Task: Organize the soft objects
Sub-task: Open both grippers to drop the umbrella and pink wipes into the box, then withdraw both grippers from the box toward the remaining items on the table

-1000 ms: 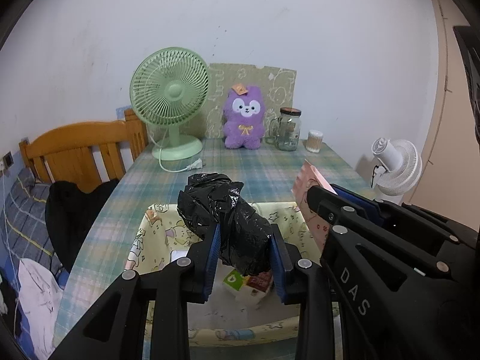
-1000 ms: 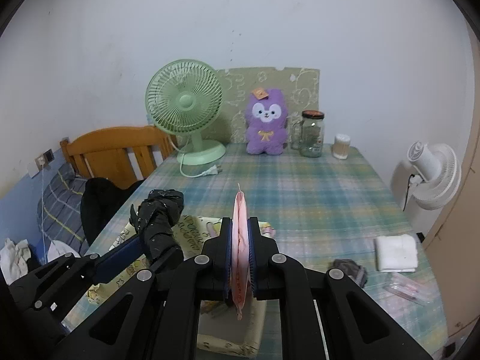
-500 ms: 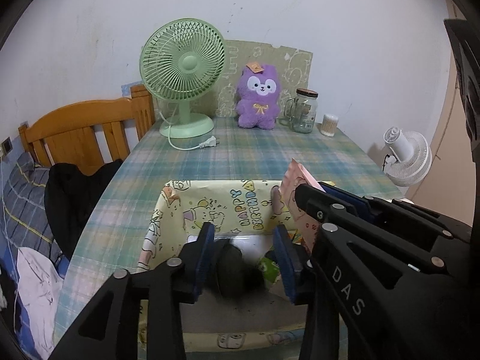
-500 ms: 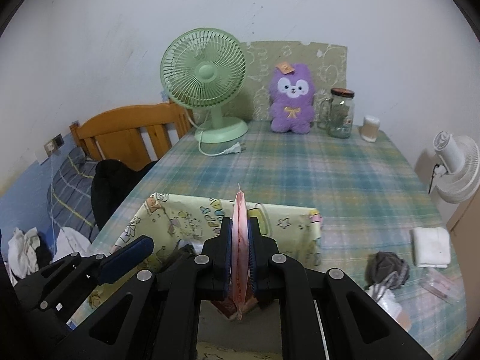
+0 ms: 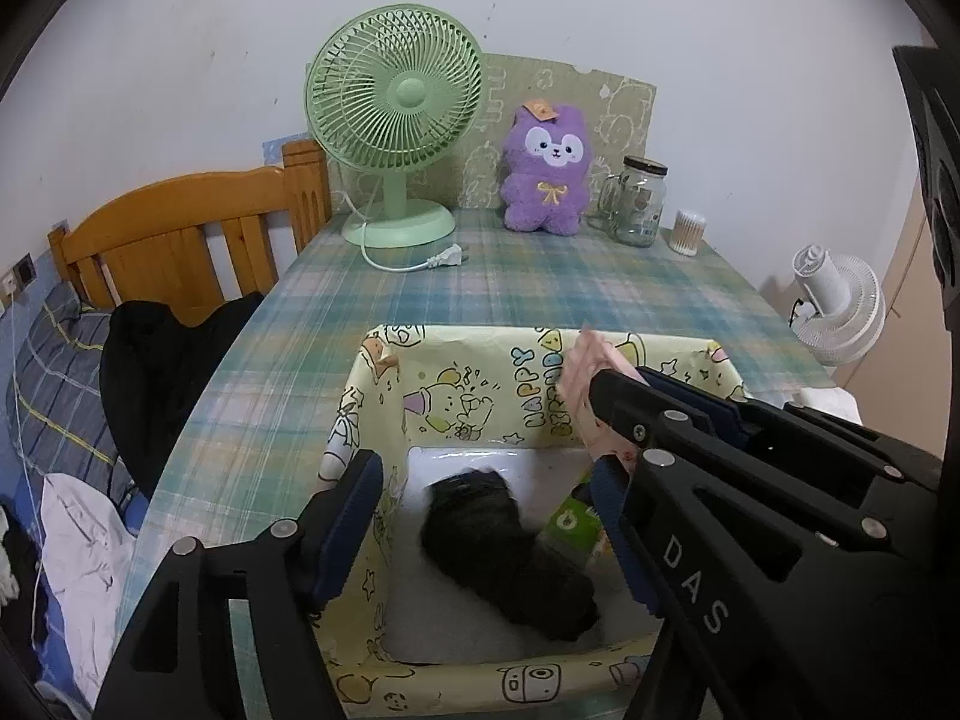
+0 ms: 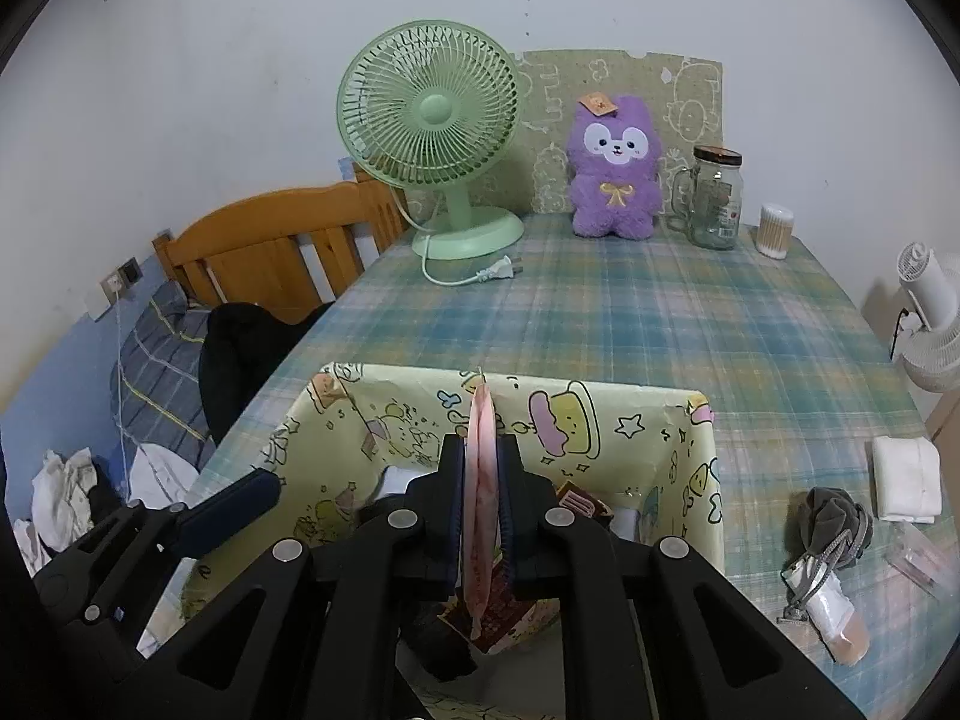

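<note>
A yellow cartoon-print box [image 5: 480, 360] stands on the plaid table, also in the right wrist view [image 6: 606, 414]. A black plastic bag bundle [image 5: 504, 546] lies inside it, beside a green packet [image 5: 573, 525]. My left gripper [image 5: 486, 516] is open above the box, its jaws wide on either side of the bundle. My right gripper [image 6: 481, 474] is shut on a flat pink packet [image 6: 480, 450], held upright over the box; the packet also shows in the left wrist view [image 5: 585, 396].
At the table's far end stand a green desk fan [image 5: 396, 120], a purple plush toy [image 5: 546, 174], a glass jar [image 5: 639, 201] and a cotton swab tub [image 5: 687, 232]. Right of the box lie a grey cloth bundle [image 6: 834, 519], a white folded cloth [image 6: 906, 477] and clear packets. A wooden bed frame [image 5: 180, 240] is on the left.
My left gripper lowered into the box, opened and let go of the black bag bundle, which now lies in the box. My right gripper moved forward and down over the box, still holding the pink packet.
</note>
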A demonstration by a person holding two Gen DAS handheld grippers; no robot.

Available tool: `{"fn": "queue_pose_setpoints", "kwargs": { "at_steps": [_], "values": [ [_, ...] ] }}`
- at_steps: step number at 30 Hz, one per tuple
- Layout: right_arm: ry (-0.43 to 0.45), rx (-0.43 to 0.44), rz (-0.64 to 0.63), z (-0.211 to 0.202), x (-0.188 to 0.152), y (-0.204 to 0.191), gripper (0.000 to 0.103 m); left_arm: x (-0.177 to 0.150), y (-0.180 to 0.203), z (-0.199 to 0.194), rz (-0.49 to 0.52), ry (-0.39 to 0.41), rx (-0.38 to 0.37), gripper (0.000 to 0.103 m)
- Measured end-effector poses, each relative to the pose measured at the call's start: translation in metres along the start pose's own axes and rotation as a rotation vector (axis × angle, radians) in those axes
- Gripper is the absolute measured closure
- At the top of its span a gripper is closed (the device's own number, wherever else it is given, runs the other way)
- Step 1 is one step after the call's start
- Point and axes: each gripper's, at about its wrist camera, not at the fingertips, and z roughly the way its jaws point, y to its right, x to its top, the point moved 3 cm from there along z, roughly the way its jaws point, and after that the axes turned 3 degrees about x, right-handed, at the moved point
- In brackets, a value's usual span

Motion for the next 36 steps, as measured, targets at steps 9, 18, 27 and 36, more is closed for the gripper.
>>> {"fn": "queue_pose_setpoints", "kwargs": {
  "at_steps": [9,18,27,36],
  "values": [
    [0.004,-0.022,-0.008,-0.006,-0.004,0.006,0.038,-0.003,0.005,0.001,0.005,-0.013,-0.005,0.017],
    [0.022,-0.046,-0.006,-0.019,-0.005,0.015,0.035,-0.002,0.014,-0.003,0.008,-0.004,-0.017,0.014],
    [0.057,-0.070,0.001,-0.040,-0.002,0.027,0.030,0.002,0.029,-0.014,0.018,0.026,-0.024,0.011],
    [0.100,-0.091,0.015,-0.063,0.001,0.041,0.024,0.008,0.048,-0.027,0.036,0.061,-0.038,0.010]
  ]
}}
